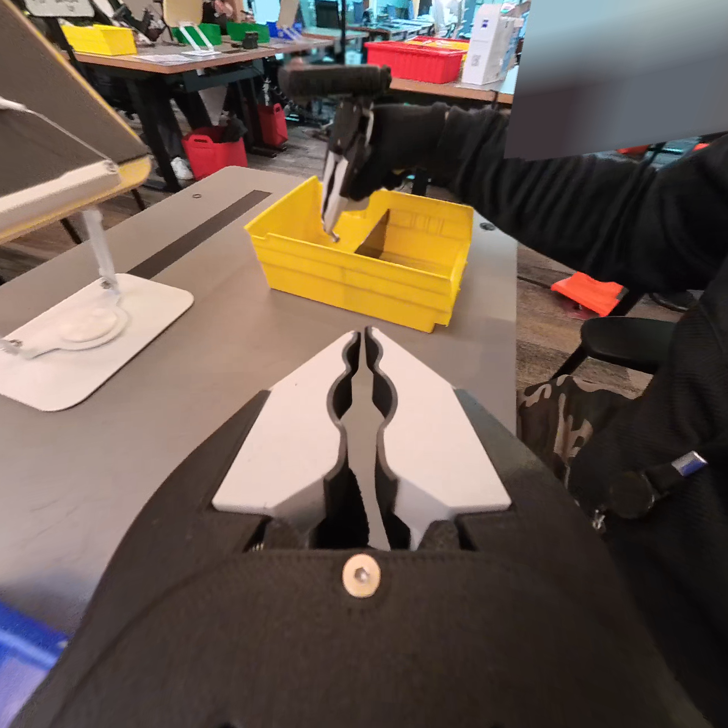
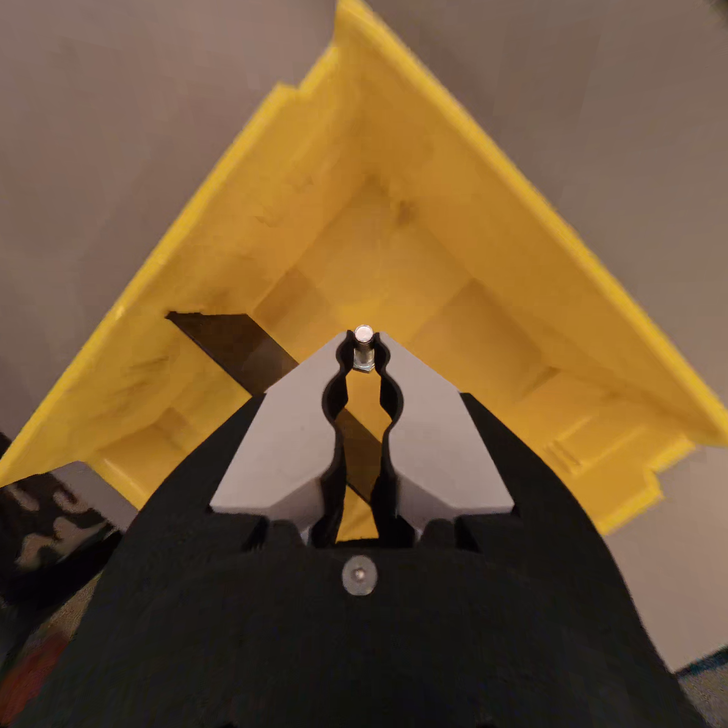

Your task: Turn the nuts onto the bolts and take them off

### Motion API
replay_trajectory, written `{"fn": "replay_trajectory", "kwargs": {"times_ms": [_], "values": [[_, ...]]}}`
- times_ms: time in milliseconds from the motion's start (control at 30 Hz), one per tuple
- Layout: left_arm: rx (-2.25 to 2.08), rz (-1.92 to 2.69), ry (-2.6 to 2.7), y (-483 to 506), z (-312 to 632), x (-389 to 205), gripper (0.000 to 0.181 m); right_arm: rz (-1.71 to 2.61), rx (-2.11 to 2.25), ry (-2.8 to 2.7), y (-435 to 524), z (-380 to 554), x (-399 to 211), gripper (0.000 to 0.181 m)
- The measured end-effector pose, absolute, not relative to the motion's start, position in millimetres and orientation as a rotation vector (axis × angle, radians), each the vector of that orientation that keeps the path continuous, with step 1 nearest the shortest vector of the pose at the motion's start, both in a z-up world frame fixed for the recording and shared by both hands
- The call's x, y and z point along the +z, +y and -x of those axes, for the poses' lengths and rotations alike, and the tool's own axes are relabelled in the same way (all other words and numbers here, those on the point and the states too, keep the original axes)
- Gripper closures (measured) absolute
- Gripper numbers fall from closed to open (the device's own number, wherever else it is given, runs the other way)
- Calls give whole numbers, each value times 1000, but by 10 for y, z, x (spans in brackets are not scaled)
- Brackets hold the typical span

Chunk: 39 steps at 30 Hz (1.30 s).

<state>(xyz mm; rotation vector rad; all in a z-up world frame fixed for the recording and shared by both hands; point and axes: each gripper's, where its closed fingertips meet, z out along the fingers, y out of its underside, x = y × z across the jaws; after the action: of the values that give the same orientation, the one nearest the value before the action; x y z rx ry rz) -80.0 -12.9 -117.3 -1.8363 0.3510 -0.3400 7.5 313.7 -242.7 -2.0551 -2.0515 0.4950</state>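
Note:
My right gripper (image 2: 363,338) is shut on a small silver bolt (image 2: 363,348) with a nut on its shank, held at the fingertips over the inside of a yellow bin (image 2: 453,189). In the left wrist view the right gripper (image 1: 332,232) points down into the left compartment of the yellow bin (image 1: 354,279), with the bolt (image 1: 335,238) at its tip. A dark divider (image 2: 232,342) splits the bin. My left gripper (image 1: 363,335) is shut and empty, above the grey table in front of the bin.
A white stand with a flat base (image 1: 90,335) holding a tilted board (image 1: 59,130) is on the table at left. A blue bin corner (image 1: 23,650) shows at lower left. The table's right edge (image 1: 516,315) is near the person's sleeve (image 1: 591,220). Some 35 cm of space lies between my two pairs of fingers.

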Motion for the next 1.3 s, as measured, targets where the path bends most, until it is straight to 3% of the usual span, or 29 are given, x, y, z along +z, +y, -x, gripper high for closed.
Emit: {"fn": "replay_trajectory", "kwargs": {"times_ms": [100,167,233,633,900,1067,1300], "values": [[-290,1861,322,-169,966,-1156,179,2105,399,-2117,3207,-31,-2734,169],[-234,1893,302,-216,1107,-1168,176,2096,346,-2066,3314,40,-2769,149],[-181,1920,278,-283,1262,-1180,175,2083,414,-1955,3374,139,-2631,145],[214,2299,50,-960,2637,-1619,164,1686,714,-1879,2368,-5,-1444,154],[308,2714,61,-1279,3108,-2395,159,1559,785,-1984,1669,-69,-1467,156],[231,2863,91,-1324,3142,-2816,146,1544,827,-1997,1531,-60,-1499,156],[155,2900,87,-1325,3102,-3079,157,1535,848,-2003,1483,-64,-1544,157]]}}
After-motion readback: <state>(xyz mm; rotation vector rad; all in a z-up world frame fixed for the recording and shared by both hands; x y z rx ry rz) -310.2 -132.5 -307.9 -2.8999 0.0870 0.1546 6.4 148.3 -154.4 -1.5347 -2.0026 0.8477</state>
